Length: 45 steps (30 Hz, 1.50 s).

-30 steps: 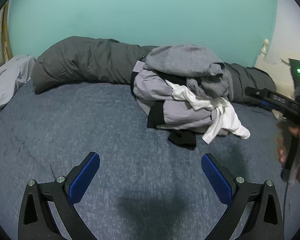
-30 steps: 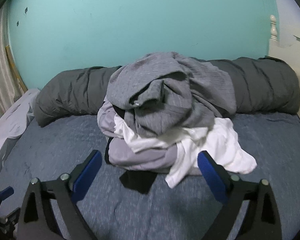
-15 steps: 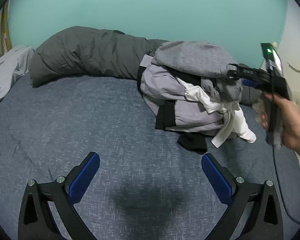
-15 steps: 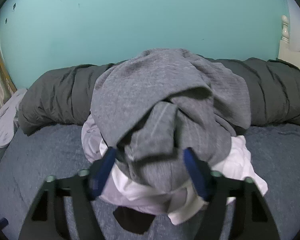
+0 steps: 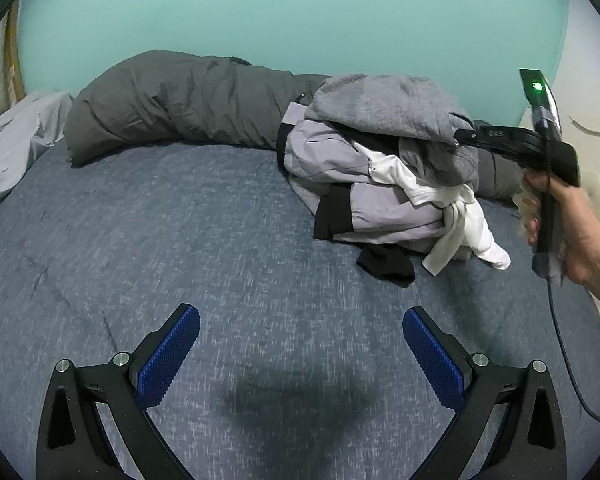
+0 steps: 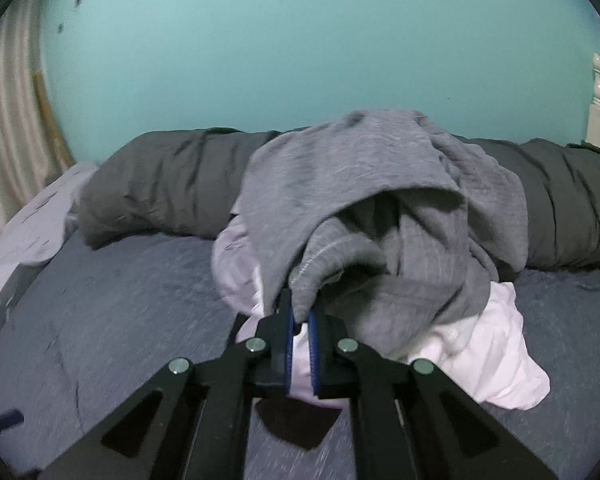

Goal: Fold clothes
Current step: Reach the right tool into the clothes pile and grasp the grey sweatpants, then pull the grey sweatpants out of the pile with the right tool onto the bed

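grey garment (image 6: 356, 208) tops the clothes pile (image 5: 384, 184) on the bed (image 5: 188, 240); my right tool (image 6: 300, 320) has just clenched its hem. i'd lift slowly so the white shirt (image 6: 488, 348) stays, left tool (image 5: 300, 356) released, ready.

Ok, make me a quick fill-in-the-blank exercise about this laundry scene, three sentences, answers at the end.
1. The right hand-held gripper is shut on the ____ garment at the top of the clothes pile.
2. The left hand-held gripper is ____, with nothing between its blue pads.
3. The wall behind the bed is painted ____.

Answers: grey; open; turquoise
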### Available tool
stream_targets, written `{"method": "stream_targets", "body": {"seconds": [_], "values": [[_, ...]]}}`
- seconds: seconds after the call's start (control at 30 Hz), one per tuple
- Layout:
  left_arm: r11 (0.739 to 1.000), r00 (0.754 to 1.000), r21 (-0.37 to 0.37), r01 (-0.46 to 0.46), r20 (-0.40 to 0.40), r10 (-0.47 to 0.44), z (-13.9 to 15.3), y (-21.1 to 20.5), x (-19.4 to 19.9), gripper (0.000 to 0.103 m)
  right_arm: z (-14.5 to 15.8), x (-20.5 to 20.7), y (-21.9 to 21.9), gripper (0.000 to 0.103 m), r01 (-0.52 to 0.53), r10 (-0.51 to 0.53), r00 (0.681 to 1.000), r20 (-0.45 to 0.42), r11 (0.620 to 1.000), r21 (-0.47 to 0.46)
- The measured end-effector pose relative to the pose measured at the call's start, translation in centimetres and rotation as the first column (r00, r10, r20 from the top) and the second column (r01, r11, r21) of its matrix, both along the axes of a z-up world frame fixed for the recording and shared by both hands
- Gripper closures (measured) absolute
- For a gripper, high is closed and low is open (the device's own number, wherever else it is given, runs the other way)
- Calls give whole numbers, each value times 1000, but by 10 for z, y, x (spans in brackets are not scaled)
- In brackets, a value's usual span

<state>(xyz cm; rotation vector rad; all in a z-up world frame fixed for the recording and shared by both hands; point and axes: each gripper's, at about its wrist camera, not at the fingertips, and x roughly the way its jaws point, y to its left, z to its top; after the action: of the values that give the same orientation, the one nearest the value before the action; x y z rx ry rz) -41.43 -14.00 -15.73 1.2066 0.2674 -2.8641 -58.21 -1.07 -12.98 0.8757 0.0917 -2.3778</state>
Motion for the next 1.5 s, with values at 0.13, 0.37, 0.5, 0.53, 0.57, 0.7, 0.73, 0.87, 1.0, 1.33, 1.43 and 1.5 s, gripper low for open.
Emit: {"method": "stream_targets", "body": {"seconds": [0.13,0.37,0.5,0.53,0.57,0.7,0.73,0.87,1.0,1.33,1.43,1.5], "values": [[1000,1000,1,-1,-16,1,4,4,25,0,1,47,15,98,-44,44,999,10,998,-46],[1000,999,3,5,-45,-5,3,17,75,0,-6,131,47,98,-111,114,993,23,988,-106],[1000,998,10,9,-57,-8,-6,23,105,0,-15,177,68,98,-135,141,989,33,982,-132],[1000,998,13,9,-59,-8,-9,24,113,0,-17,187,73,98,-139,145,989,37,981,-138],[1000,998,14,9,-61,-8,-13,25,121,0,-19,199,78,98,-143,150,988,39,979,-145],[1000,996,14,17,-85,-16,-21,32,150,0,-21,251,91,98,-170,178,984,34,972,-162],[1000,996,14,21,-92,-20,-22,34,158,0,-20,264,96,98,-170,178,983,34,971,-168],[1000,992,21,21,-124,-18,-17,41,199,0,-7,316,114,98,-172,179,984,15,966,-190],[1000,990,25,14,-140,-11,-6,46,239,0,15,365,133,98,-166,174,985,15,958,-232],[999,990,49,-5,-144,12,8,35,306,0,61,430,141,98,-231,248,968,22,926,-299],[998,991,66,-11,-129,20,1,31,311,0,44,426,132,98,-214,229,972,50,953,-216],[997,993,77,-4,-119,13,-7,32,311,0,27,421,130,97,-200,214,974,77,967,-157]]}}
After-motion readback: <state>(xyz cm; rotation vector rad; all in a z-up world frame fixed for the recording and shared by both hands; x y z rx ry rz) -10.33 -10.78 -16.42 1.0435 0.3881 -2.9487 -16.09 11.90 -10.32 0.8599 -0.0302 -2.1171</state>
